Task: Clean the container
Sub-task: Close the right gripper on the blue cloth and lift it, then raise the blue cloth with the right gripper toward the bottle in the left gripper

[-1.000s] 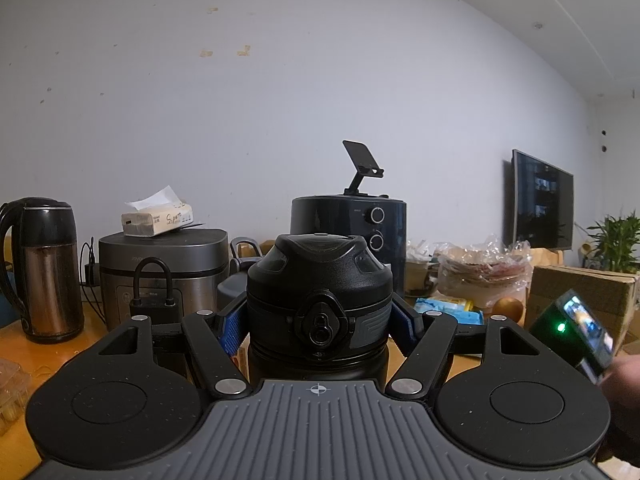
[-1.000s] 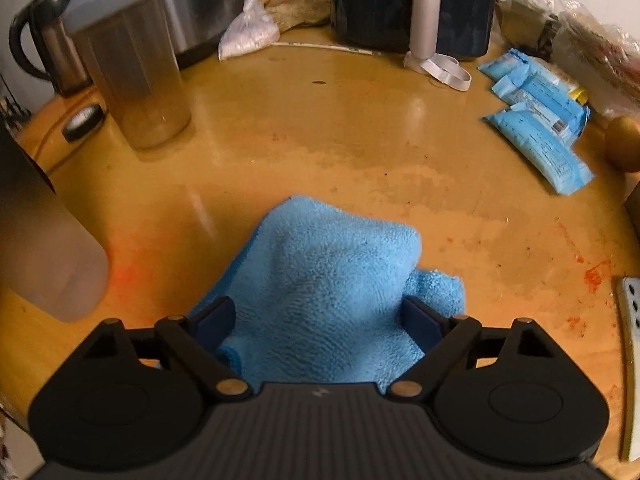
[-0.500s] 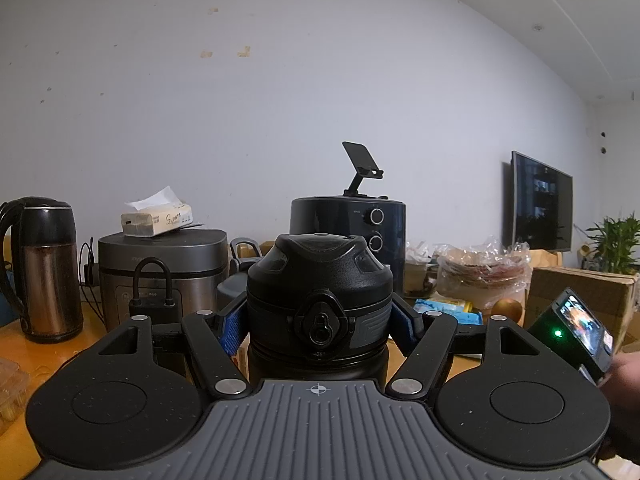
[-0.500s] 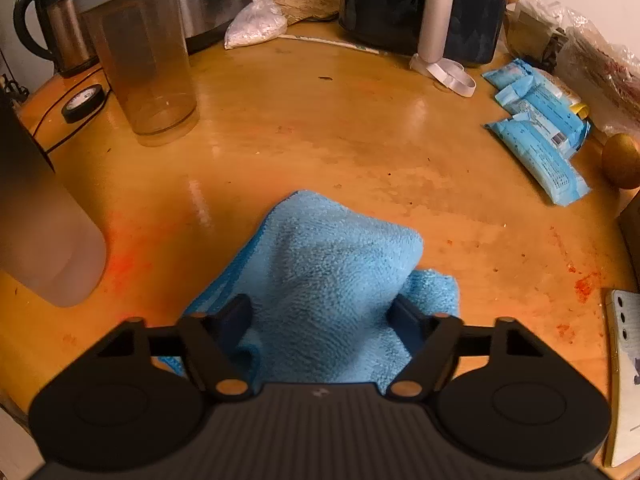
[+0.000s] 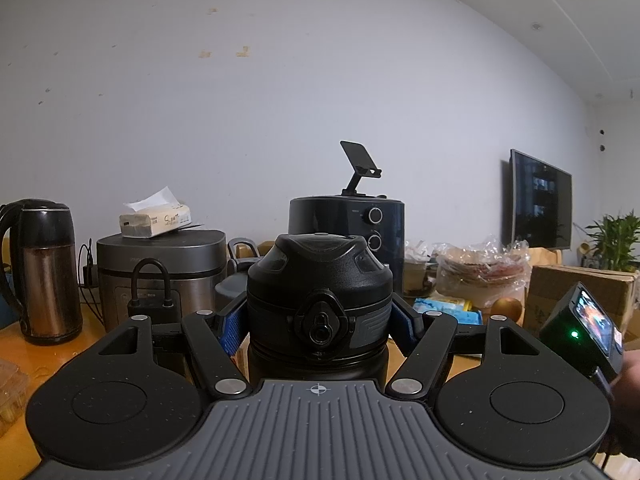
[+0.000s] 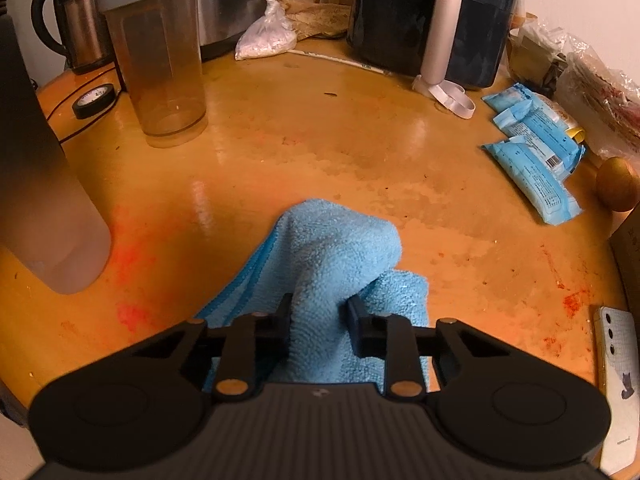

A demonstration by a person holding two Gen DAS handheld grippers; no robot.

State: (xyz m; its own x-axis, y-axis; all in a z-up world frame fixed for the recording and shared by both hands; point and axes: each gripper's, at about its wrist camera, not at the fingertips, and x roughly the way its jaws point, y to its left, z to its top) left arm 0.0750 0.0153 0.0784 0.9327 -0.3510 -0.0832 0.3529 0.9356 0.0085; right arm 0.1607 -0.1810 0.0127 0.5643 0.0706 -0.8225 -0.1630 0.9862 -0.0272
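Note:
In the left wrist view my left gripper (image 5: pixel 318 322) is shut on a black bottle (image 5: pixel 318 280), gripping it at the lid with its blue pads, upright. The same bottle's lower body (image 6: pixel 44 184) shows as a dark-to-frosted blur at the left of the right wrist view, held above the wooden table (image 6: pixel 320 132). My right gripper (image 6: pixel 318 312) is shut on a bunched blue microfibre cloth (image 6: pixel 336 248), whose lower folds still touch the table. The right gripper's body (image 5: pixel 580 332) with a lit screen shows at the right edge of the left wrist view.
A clear shaker cup with grey lid (image 6: pixel 158 56) stands at back left, beside a kettle (image 6: pixel 76 20) and tape roll (image 6: pixel 94 100). An air fryer (image 6: pixel 432 16), rice cooker (image 5: pixel 160 268), blue packets (image 6: pixel 532 148), a phone (image 6: pixel 618 392) at the right edge. Orange-red stains mark the table.
My right gripper has closed from wide open onto the blue cloth, pinching it into a peak, and pulled back a little. The left gripper and bottle stay still.

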